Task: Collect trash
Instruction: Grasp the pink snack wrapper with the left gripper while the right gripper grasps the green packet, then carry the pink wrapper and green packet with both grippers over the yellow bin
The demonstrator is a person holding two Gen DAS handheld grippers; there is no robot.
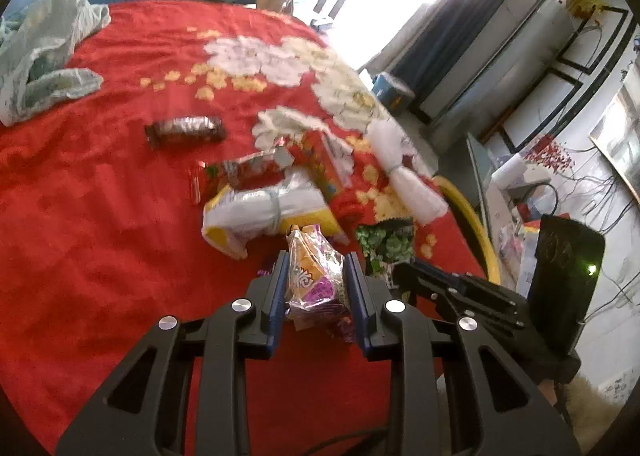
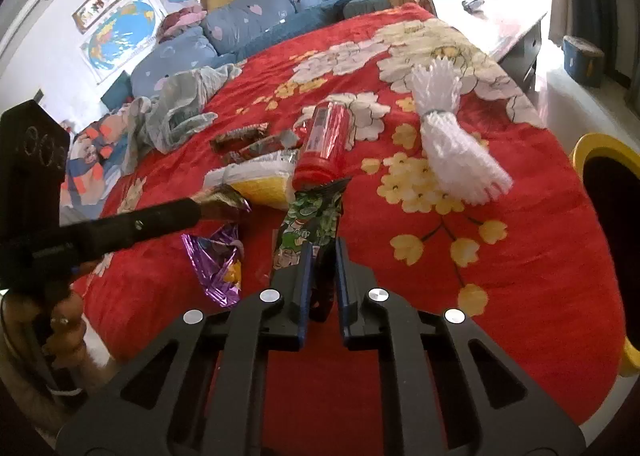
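Note:
An orange and purple snack wrapper [image 1: 316, 280] stands crumpled between the blue pads of my left gripper [image 1: 318, 260], which press on both its sides just above the red flowered blanket [image 1: 100, 215]. My right gripper [image 2: 323, 246] is shut on the near end of a green printed wrapper [image 2: 312, 215]. In the left wrist view the right gripper [image 1: 400, 270] reaches in from the right to that green wrapper [image 1: 386, 244]. In the right wrist view the left gripper [image 2: 196, 209] comes in from the left, purple foil [image 2: 216, 264] hanging under its tip.
More litter lies beyond: a dark bar wrapper [image 1: 184, 129], a red wrapper [image 1: 236, 171], a yellow-white bag [image 1: 264, 215], a red canister [image 2: 324, 143] and a white tassel bundle [image 2: 452, 143]. A yellow-rimmed bin [image 2: 600, 143] stands off the bed's right edge. Grey-green cloth [image 1: 44, 51] lies far left.

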